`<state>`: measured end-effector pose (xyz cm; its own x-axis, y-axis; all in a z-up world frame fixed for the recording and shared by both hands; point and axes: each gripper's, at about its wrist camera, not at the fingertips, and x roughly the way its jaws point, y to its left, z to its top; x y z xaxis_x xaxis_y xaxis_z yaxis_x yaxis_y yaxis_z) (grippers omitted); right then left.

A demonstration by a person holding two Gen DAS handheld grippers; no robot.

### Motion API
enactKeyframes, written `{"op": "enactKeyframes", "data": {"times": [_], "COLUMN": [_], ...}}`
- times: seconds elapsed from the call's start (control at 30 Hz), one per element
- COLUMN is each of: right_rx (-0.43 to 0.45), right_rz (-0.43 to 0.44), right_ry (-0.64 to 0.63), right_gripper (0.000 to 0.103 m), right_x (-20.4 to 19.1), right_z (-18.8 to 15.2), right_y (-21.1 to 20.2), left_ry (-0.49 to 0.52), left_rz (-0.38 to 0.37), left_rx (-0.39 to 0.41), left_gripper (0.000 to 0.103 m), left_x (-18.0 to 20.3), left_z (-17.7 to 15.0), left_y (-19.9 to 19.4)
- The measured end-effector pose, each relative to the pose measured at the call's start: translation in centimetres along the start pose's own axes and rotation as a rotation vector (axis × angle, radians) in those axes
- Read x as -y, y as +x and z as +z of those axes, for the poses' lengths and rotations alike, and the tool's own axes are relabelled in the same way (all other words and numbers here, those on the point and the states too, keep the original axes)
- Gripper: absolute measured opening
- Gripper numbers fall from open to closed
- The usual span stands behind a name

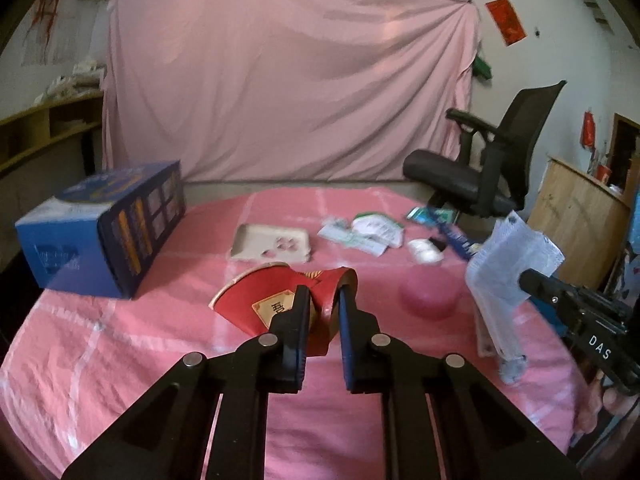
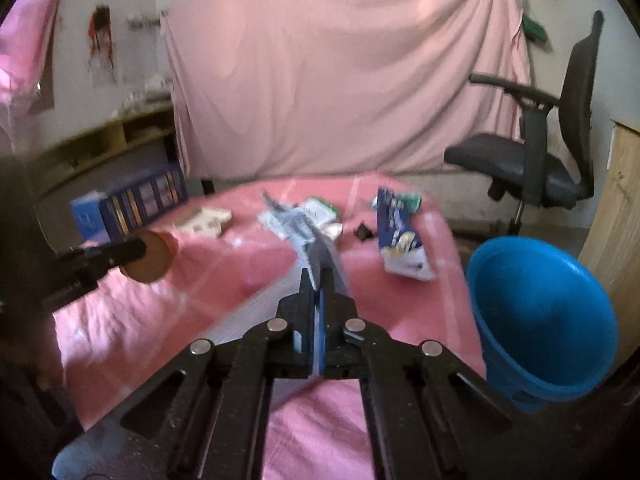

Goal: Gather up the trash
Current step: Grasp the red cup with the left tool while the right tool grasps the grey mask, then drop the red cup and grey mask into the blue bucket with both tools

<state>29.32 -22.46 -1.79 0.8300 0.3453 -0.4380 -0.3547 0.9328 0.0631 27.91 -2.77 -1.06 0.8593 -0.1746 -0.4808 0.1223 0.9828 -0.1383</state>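
Trash lies scattered over the pink tablecloth (image 1: 120, 360), and we already have two pieces of it in hand. Our left tongs (image 1: 324, 300) are pinching the rim of a crushed red paper cup (image 1: 260, 300), held over the near part of the table. Our right tongs (image 2: 318, 280) are pressed together on a flat white paper packet (image 1: 504, 268), which hangs from them out past the table's right edge. More litter sits farther back: a cardboard tray (image 1: 272, 244), loose wrappers (image 1: 368, 232), a white wad (image 1: 424, 252) and a blue-and-white carton (image 2: 400, 240). A big blue box (image 1: 100, 236) stands at the far left.

We judge this to be the carrying step, with both pieces lifted and not yet dropped. The blue bin (image 2: 540, 320) stands just beside the table on our right, its mouth tilted toward us. Next we would swing the packet over that opening and spread the right tongs, then bring the cup across. Aim matters, since the packet is limp and may catch the rim.
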Motion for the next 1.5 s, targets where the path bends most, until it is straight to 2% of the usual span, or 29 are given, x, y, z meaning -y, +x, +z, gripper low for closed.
{"op": "enactKeyframes", "data": {"times": [0.13,0.27,0.37,0.43,0.67,0.8,0.93,1.23,1.4,1.47,1.5], "right_rx": [0.147,0.293,0.359,0.372,0.325,0.289,0.242,0.131,0.083,0.077,0.079], "right_rz": [-0.036,-0.171,-0.288,-0.353,-0.529,-0.573,-0.575,-0.539,-0.508,-0.505,-0.503], "right_ry": [0.037,0.078,0.113,0.122,0.222,0.287,0.348,0.370,0.387,0.390,0.391], "right_gripper": [0.025,0.025,0.025,0.025,0.025,0.025,0.025,0.027,0.028,0.030,0.035], "right_x": [1.3,3.7,6.1,7.7,14.6,18.3,21.1,23.7,24.3,24.5,24.5], "right_z": [0.6,1.2,1.3,1.3,0.2,-0.9,-1.8,-2.9,-3.3,-3.3,-3.3], "right_y": [-2.6,-5.3,-6.6,-7.0,-7.0,-6.9,-6.1,-3.3,-2.5,-2.4,-2.4], "left_ry": [0.023,0.054,0.068,0.079,0.109,0.131,0.121,0.050,0.019,0.010,0.002], "left_rz": [-0.041,-0.105,-0.163,-0.209,-0.375,-0.439,-0.473,-0.440,-0.401,-0.390,-0.386], "left_rx": [0.071,0.136,0.151,0.151,0.069,0.004,-0.089,-0.275,-0.341,-0.360,-0.361], "left_gripper": [0.011,0.011,0.011,0.011,0.011,0.011,0.011,0.011,0.013,0.024,0.030], "left_x": [3.2,6.8,9.5,11.7,19.1,23.0,26.1,28.0,27.7,27.5,27.2], "left_z": [1.4,3.1,4.3,4.9,6.7,7.1,7.0,6.5,6.4,6.4,6.4], "left_y": [-0.7,-0.4,0.8,2.0,7.2,9.6,12.4,16.9,18.3,18.6,18.6]}}
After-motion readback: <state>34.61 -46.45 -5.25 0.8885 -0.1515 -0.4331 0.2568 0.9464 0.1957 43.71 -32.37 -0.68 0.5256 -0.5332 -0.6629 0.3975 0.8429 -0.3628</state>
